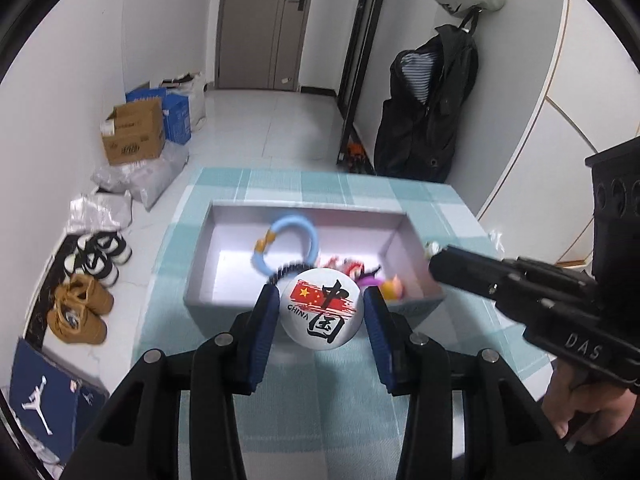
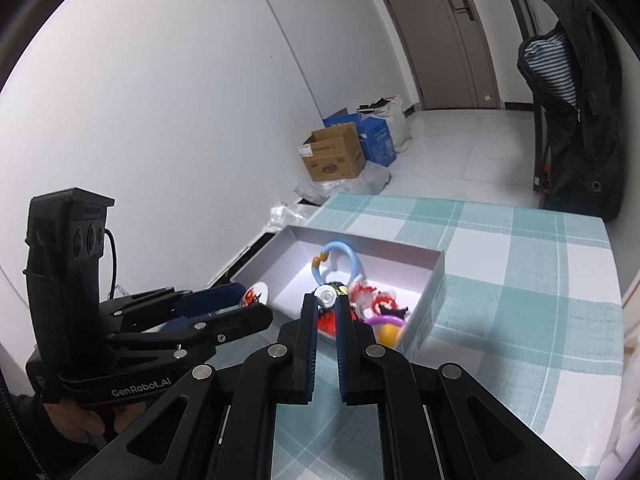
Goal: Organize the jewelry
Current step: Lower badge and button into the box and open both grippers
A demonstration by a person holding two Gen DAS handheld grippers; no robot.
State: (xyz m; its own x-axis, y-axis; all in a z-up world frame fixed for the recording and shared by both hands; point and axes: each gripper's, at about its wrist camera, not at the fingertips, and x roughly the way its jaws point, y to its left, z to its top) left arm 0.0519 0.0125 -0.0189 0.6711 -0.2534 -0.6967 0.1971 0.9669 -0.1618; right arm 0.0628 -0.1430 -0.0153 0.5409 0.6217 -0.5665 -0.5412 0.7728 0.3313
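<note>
My left gripper (image 1: 321, 300) is shut on a round white badge (image 1: 321, 312) with a red flag and "CHINA" on it, held just above the near wall of an open grey box (image 1: 280, 210). The box holds a light-blue ring (image 1: 294, 228), a black coiled hair tie (image 1: 288, 270) and several red, purple and yellow trinkets (image 1: 372, 276). My right gripper (image 2: 326, 298) is shut on a small round silver piece (image 2: 326, 295) over the box's near edge (image 2: 434, 280). The left gripper (image 2: 248, 304) shows in the right wrist view, the badge (image 2: 255, 294) edge-on.
The box stands on a table with a teal checked cloth (image 1: 320, 380). Left of the table on the floor are shoes (image 1: 80, 308), cardboard boxes (image 1: 134, 134) and plastic bags. A black jacket (image 1: 428, 120) hangs beyond the table's far right corner.
</note>
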